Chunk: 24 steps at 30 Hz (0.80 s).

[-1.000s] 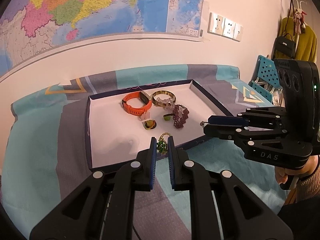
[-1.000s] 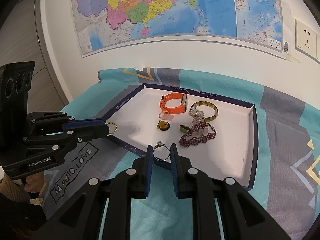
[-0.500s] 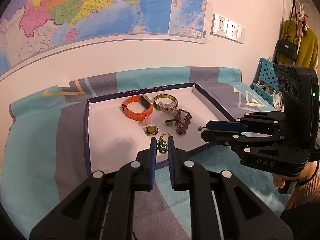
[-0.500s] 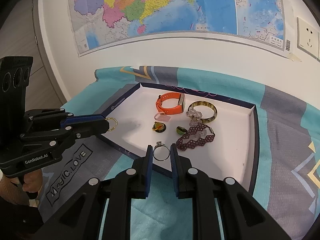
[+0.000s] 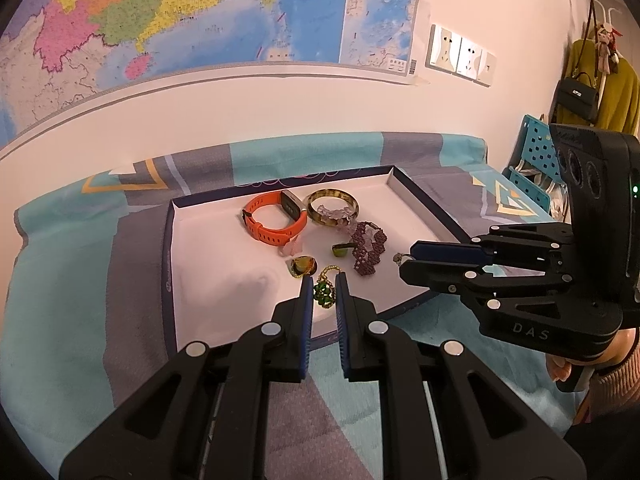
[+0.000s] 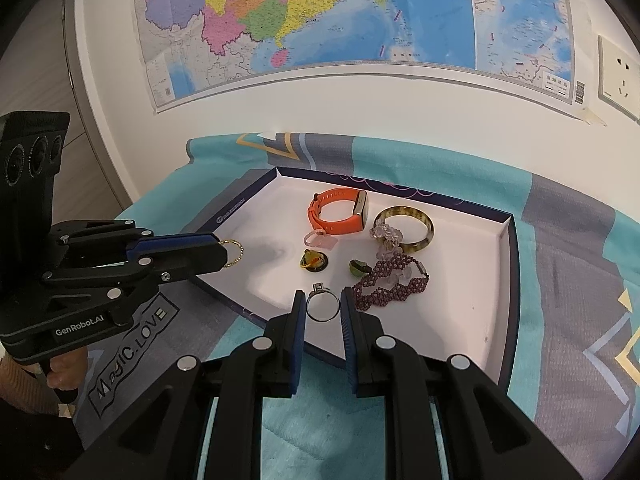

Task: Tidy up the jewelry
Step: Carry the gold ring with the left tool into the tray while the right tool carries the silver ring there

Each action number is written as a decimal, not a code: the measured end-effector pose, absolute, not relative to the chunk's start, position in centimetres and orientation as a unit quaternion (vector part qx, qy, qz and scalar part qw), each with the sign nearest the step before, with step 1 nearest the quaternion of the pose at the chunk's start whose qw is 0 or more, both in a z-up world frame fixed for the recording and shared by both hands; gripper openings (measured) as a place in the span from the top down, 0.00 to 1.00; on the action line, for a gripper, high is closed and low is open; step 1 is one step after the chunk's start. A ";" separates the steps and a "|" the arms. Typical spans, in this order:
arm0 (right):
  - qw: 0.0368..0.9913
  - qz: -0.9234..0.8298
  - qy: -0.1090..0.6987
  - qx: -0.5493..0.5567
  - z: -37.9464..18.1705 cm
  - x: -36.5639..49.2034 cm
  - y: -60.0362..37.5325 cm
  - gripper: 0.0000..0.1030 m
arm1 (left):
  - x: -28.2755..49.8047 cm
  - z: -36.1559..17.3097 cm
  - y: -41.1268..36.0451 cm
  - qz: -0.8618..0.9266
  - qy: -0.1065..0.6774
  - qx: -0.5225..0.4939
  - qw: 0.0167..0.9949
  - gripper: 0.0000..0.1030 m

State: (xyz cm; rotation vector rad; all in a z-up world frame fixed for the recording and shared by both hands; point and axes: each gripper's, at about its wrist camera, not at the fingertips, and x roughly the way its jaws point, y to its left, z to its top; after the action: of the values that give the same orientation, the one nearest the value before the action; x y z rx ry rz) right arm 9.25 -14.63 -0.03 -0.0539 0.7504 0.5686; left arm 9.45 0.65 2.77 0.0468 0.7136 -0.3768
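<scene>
Between the blue pads of the left tongs (image 5: 323,294) hangs a gold chain with green stones (image 5: 324,292), pinched tight. The right tongs (image 6: 323,307) are closed on a silver ring (image 6: 322,305). Both pieces hang over the near edge of the white tray (image 6: 472,320). Further in the tray lie an orange watch (image 6: 340,210), an amber bangle (image 6: 416,230) and a purple bead bracelet (image 6: 390,284).

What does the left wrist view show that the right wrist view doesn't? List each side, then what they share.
Left wrist only: yellow coat, black handbag, blue rack, green pendant in the left gripper. Right wrist only: MAGIC.LOVE lettering, the whole silver ring in the right gripper. Both: white tray, orange watch, amber bangle, purple bracelet, wall map.
</scene>
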 end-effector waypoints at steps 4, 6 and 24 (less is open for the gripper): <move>0.890 0.274 0.362 -0.027 -0.1 9.5 -14.5 0.85 | 9.6 2.7 0.6 -0.183 0.348 0.022 0.919 0.89; 0.891 0.274 0.362 -0.026 0.0 9.6 -14.5 0.85 | 9.7 2.7 0.6 -0.182 0.348 0.021 0.919 0.89; 0.889 0.273 0.367 -0.029 -0.4 10.6 -14.0 0.85 | 10.6 2.1 0.5 -0.177 0.356 0.015 0.917 0.89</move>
State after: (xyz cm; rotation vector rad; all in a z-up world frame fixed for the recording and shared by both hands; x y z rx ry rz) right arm 10.61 -14.02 -0.41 -0.0601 0.7625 0.5675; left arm 10.59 0.52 2.06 0.0317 0.7316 -0.3647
